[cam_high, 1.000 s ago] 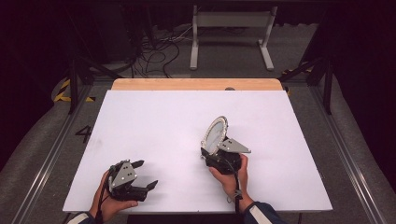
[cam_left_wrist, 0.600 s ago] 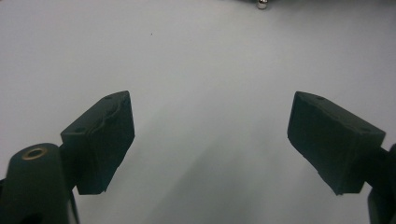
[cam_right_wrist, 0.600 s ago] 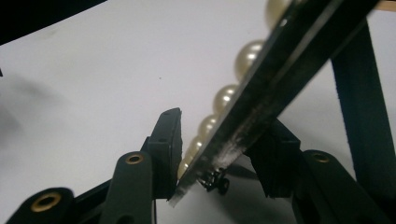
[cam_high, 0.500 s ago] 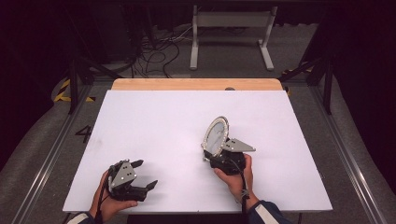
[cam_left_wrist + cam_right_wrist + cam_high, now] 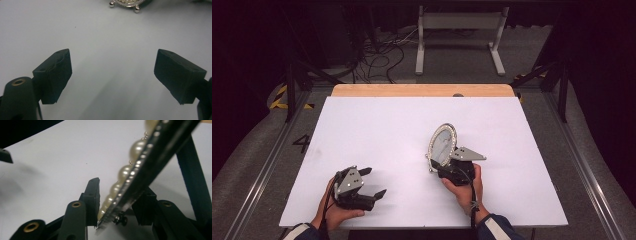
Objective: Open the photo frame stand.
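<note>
Fingers (image 5: 93,195) of your right gripper (image 5: 447,167) have just been closing onto the pearl-rimmed oval frame (image 5: 442,142), propped upright on the white table (image 5: 377,130), while your left gripper (image 5: 369,184) rests wide apart.

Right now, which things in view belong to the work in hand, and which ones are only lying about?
In the work:
- oval pearl-rimmed frame, standing on edge on the table
- right claw, its jaws just closing on the frame's rim

Only around:
- left claw, open, holding nothing
- white table
- cables on the floor behind
- metal stand
</note>
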Motion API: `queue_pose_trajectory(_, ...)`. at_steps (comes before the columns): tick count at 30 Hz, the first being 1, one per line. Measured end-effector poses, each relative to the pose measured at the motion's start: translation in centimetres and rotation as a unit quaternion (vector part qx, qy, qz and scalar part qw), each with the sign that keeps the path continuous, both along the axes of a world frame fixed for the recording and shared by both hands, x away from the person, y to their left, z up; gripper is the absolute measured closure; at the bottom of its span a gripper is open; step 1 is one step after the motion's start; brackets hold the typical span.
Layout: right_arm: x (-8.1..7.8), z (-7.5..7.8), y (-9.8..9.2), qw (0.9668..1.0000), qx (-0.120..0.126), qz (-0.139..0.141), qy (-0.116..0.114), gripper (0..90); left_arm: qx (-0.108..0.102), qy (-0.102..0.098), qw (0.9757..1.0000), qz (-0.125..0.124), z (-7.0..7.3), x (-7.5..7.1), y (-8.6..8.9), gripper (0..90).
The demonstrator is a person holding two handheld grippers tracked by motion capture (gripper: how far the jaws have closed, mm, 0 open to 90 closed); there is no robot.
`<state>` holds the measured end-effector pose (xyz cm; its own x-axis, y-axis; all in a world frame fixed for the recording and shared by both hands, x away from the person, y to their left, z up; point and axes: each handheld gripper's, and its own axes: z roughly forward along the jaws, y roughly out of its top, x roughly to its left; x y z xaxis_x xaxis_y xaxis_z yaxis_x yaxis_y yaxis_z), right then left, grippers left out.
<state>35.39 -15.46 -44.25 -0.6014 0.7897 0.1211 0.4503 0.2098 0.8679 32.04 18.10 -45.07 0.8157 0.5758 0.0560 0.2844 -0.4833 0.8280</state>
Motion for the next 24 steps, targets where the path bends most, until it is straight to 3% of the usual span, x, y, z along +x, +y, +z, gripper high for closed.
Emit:
queue_pose_trajectory(5, 0.1, 0.1, -0.4, 0.9999, -0.003, 0.015, 0.004, 64.8, 0.013, 0.004, 0.9997, -0.023, 0.3, 1.6, -1.6, 19.2)
queue_pose_trajectory(14, 0.5, 0.3, -1.0, 0.9989, -0.010, 0.044, 0.016, 66.7, -0.016, 0.004, 0.9986, -0.051, 1.6, 5.7, -5.3, 18.5)
queue_pose_trajectory(18, 0.9, 0.4, -1.2, 0.9976, -0.013, 0.063, 0.024, 68.3, -0.013, -0.004, 0.9981, -0.059, 1.8, 7.6, -7.2, 18.8)
queue_pose_trajectory(24, 1.5, 0.5, -1.7, 0.9956, -0.012, 0.086, 0.033, 70.3, -0.031, 0.011, 0.9973, -0.066, 1.4, 9.7, -8.4, 18.2)
